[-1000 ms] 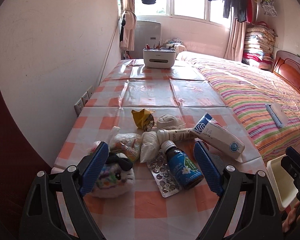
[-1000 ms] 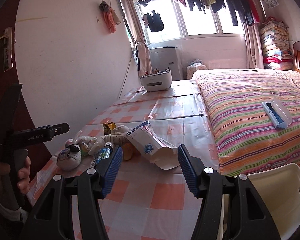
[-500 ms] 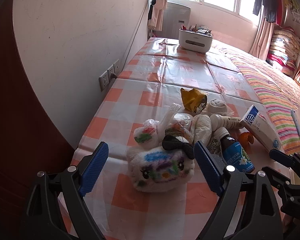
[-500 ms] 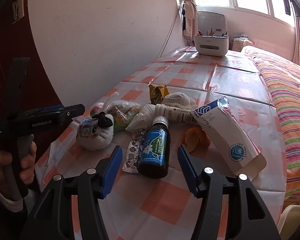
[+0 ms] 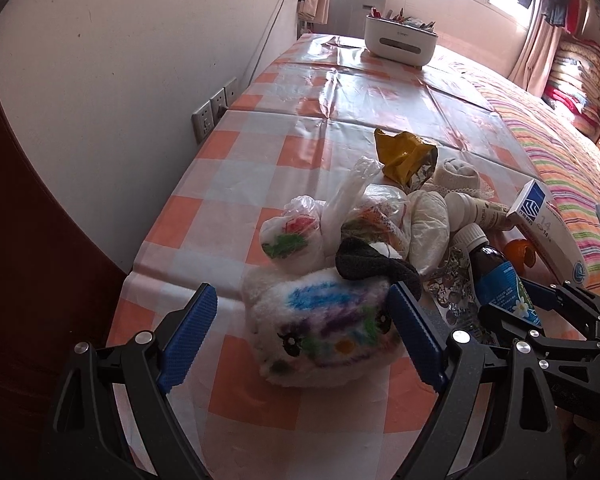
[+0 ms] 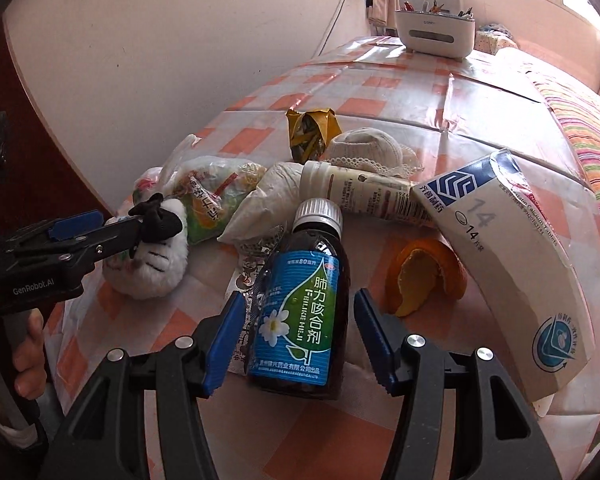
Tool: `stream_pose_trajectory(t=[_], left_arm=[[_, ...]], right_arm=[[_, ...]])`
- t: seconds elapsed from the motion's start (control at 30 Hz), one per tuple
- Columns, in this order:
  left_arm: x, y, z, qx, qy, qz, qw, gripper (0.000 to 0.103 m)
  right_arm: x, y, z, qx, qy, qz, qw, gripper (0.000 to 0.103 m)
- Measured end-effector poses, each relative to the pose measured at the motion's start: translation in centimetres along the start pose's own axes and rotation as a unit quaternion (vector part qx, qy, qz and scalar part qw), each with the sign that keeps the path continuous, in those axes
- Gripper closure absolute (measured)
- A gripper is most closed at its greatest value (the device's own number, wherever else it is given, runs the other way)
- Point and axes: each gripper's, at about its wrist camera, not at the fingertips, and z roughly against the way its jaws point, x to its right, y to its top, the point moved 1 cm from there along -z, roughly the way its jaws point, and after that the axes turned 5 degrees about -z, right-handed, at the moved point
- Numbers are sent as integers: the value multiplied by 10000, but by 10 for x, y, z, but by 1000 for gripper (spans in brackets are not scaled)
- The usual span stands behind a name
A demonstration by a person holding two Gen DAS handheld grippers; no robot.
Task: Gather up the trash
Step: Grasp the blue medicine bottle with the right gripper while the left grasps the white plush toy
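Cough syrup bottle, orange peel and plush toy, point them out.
cough syrup bottle [image 6: 300, 304], right wrist view, on its blue label.
orange peel [image 6: 424, 276], right wrist view, on its pale inside.
plush toy [image 5: 324, 324], left wrist view, on its scribbled white body.

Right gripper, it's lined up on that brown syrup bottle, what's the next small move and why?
Probably ease the right gripper slightly forward, then close. The syrup bottle lies between its open fingers, untouched, with gaps either side; only its lower body is bracketed so far.
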Motion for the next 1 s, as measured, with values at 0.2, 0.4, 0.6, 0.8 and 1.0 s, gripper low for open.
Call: stream_pose_trajectory(t=[0.2,0.4,0.6,0.8,1.0], left_arm=[[-8,-1,-15,-199,-330,286,9988,18],[-4,-4,-14,-133,-396,193,9989,39],[6,-5,-6,60,-197,-38,9998,48],[14,-6,0,204,-120,-183,9996,49],[18,-5,1,214,-107,-280,9993,49]], right_arm=[[7,-2,-1,-12,124,-120,9999,60],[10,-4,20,256,244,-235,9991,60],[12,-10,34,407,321,-286,9982,60],[21,-18,28,313,198,-390,9986,60],[29,-24,29,252,238,-534,9980,59]])
